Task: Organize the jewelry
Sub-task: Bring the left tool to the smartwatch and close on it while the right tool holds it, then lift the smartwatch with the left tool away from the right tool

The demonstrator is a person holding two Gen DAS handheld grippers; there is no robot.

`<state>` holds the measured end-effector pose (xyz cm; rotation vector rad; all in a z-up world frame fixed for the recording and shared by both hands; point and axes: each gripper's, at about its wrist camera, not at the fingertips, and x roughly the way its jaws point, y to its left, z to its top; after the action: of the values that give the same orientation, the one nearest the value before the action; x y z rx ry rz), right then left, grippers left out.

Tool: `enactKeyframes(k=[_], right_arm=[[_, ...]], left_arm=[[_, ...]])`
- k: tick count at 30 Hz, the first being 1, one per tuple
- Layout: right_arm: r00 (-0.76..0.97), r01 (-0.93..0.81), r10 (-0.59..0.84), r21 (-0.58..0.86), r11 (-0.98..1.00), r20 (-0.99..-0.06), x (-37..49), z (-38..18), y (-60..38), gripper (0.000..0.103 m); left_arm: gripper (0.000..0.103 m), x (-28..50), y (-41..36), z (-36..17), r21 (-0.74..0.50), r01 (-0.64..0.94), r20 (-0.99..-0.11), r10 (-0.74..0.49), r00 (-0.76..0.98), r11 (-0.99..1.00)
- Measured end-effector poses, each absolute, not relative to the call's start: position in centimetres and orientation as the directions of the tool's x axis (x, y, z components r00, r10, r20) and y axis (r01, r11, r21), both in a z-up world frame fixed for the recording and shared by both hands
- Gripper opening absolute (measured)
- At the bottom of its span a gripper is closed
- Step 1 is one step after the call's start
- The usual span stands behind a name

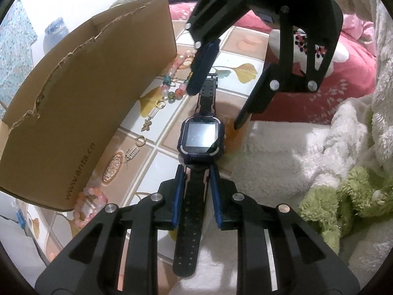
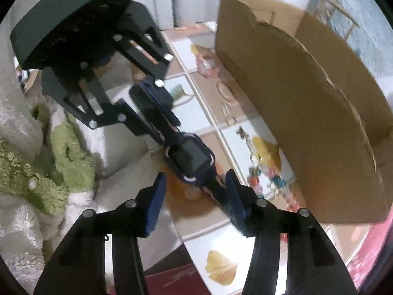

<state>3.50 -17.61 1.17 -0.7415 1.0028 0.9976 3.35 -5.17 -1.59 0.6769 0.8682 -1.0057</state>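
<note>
Watch (image 1: 201,136) first, as seen from the left wrist: a dark smartwatch with a square screen sits above the tiled tablecloth (image 1: 162,132), held level by its near strap, which is clamped between the 2 blue pads of the left gripper (image 1: 196,186). Its far strap runs up toward the right gripper (image 1: 216,103), which comes in from the top with its fingers spread wide; 1 blue pad (image 1: 202,67) stands beside the strap's far end, whether touching it I cannot tell, and the other finger is well off to the right. Left of the watch stands a torn cardboard box (image 1: 81,98), and along its foot lie a string of multicoloured beads (image 1: 172,83), 2 gold-coloured charms (image 1: 152,114) and a pink bead bracelet (image 1: 91,204) partly tucked under the box corner. White fleece and a green plush toy (image 1: 343,201) fill the right side. From the right wrist, the right gripper (image 2: 194,196) stands open around the strap just below the watch (image 2: 189,158), its right pad (image 2: 235,201) beside the band and its left pad well apart from it. Beyond, the left gripper (image 2: 157,113) grips the opposite strap. Cardboard box (image 2: 307,113) rises on the right, with the blurred multicoloured beads (image 2: 265,179) at its base and the green plush toy (image 2: 49,162) on the left.
</note>
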Motion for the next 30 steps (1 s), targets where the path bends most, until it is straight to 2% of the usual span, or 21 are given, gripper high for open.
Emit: enactKeyframes(k=[4, 14, 25, 30], right_arm=[[0.202, -0.942, 0.299, -0.102, 0.318, -0.933, 4.3, 0.0, -16.7, 0.049], [0.139, -0.964, 0.296, -0.061, 0.257, -0.945, 4.5, -0.9, -15.0, 0.049], [0.075, -0.958, 0.294, 0.013, 0.288, -0.953, 6.2, -1.0, -14.1, 0.050], [0.079, -0.946, 0.298, 0.023, 0.325, -0.951, 7.1, -1.1, -14.3, 0.048]], left_arm=[[0.020, 3.3, -5.3, -1.7, 0.112, 0.917, -0.861, -0.423, 0.281, 0.382], [0.020, 3.8, -4.5, -1.9, 0.115, 0.915, -0.854, -0.432, 0.290, 0.385], [0.021, 3.0, -4.9, -2.0, 0.168, 0.917, -0.840, -0.434, 0.325, 0.361], [0.021, 2.6, -4.8, -2.2, 0.174, 0.914, -0.833, -0.440, 0.335, 0.366]])
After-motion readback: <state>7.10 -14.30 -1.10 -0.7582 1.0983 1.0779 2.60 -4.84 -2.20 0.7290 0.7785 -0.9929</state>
